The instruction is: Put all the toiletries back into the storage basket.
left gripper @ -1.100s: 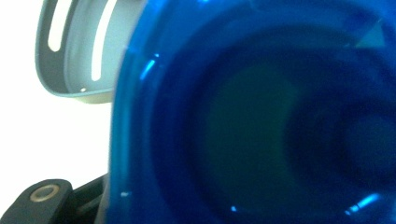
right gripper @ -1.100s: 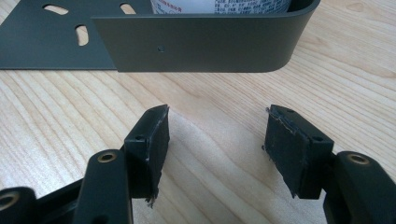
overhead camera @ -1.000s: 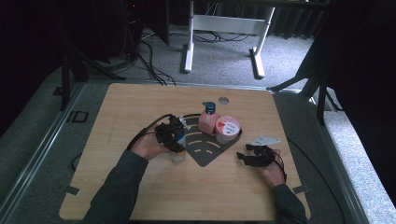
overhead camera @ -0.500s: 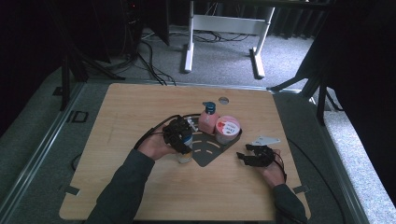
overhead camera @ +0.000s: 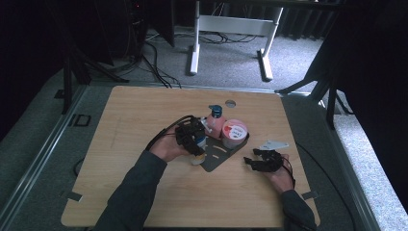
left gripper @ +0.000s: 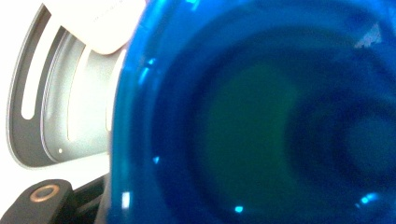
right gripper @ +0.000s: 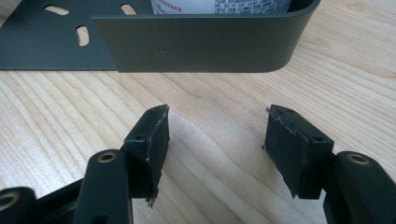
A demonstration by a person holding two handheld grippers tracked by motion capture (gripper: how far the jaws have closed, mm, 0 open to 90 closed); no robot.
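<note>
- In the high view, the left gripper (overhead camera: 196, 144) is seen at the near-left edge of the dark corner shelf tray (overhead camera: 219, 159), which lies on the wooden table (overhead camera: 144, 110).
- A small bottle with a blue cap (overhead camera: 200, 142) is held in the left gripper, its pale body (overhead camera: 197, 158) hanging below the jaws, just at the tray's left edge; whether it touches the table cannot be told.
- In the left gripper view, the blue cap (left gripper: 261, 121) is pressed close to the camera, with the grey slotted tray (left gripper: 60, 102) to its left.
- The left gripper's jaws are set about halfway apart, closed on that bottle.
- Farther back on the tray, a pink bottle with a blue cap (overhead camera: 215, 122) stands upright, and just beside it to the right stands a pink tub with a white lid (overhead camera: 234, 133).
- The right gripper (overhead camera: 262, 161) is rested on the table to the right of the tray, near it but apart from it.
- In the right gripper view, the right gripper's (right gripper: 215, 144) jaws are spread apart with only bare wood between them; nothing is gripped.
- The tray's upright dark wall (right gripper: 201, 44) is seen just ahead of those jaws, with a labelled container (right gripper: 219, 6) behind it.
</note>
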